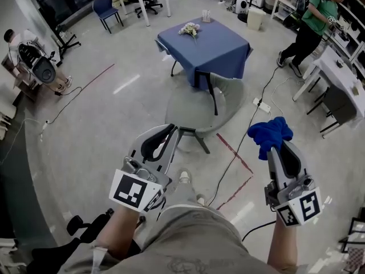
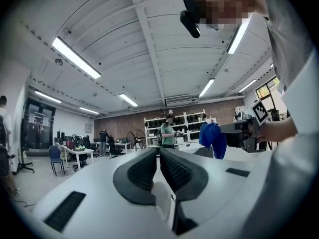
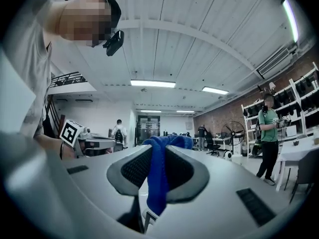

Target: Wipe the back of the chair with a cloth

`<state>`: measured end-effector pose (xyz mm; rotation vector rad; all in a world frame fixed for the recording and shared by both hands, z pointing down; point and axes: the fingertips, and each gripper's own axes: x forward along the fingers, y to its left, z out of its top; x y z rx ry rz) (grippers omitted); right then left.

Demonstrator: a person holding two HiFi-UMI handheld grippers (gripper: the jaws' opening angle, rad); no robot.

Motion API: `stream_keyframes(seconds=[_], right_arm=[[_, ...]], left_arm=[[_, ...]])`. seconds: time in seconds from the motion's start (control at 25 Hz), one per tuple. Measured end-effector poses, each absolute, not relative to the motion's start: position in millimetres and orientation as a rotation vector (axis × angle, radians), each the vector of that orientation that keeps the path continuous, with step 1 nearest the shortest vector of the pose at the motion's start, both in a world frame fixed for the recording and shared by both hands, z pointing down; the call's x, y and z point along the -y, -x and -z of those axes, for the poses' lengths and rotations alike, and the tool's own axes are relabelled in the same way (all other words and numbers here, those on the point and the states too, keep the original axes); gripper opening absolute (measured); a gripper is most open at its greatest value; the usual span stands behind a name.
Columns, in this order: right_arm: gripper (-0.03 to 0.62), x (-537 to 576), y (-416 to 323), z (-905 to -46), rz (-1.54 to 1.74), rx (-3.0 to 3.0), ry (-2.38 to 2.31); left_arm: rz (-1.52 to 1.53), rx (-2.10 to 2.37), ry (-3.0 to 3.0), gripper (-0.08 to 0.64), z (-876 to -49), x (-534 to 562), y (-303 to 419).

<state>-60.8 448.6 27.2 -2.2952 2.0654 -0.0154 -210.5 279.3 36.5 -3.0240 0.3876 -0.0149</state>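
A grey shell chair [image 1: 205, 104] stands ahead of me in the head view, its curved back toward me, beside a table with a blue cover [image 1: 202, 44]. My right gripper [image 1: 278, 144] is shut on a blue cloth [image 1: 270, 134], which bunches above its tips; in the right gripper view the cloth [image 3: 158, 176] hangs pinched between the pads. My left gripper [image 1: 169, 131] is shut with nothing in it, its jaws together in the left gripper view [image 2: 159, 156]. Both grippers are held level, short of the chair, the left nearer its back.
A cable and power strip [image 1: 261, 104] lie on the floor right of the chair, with red tape lines [image 1: 234, 153] nearby. A person in green [image 1: 311, 21] stands at right by white desks. A flower bunch [image 1: 190, 29] sits on the blue table. A blue chair [image 1: 106, 9] stands far left.
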Motion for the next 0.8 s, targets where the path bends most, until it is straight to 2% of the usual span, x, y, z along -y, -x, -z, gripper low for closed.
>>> stream_keyframes(seconds=[0.44, 0.52, 0.8], right_arm=[[0.092, -386, 7, -51, 0.091, -2.094, 2.341], [0.092, -370, -7, -59, 0.119, -2.1, 2.355], [0.092, -292, -60, -93, 0.236, -2.157, 2.403]], left_arm=[[0.071, -0.351, 3.087, 0.041, -69, -221, 159], [0.099, -0.335, 3.097, 0.097, -77, -206, 144], [0.279, -0.208, 3.148, 0.167, -123, -153, 91]])
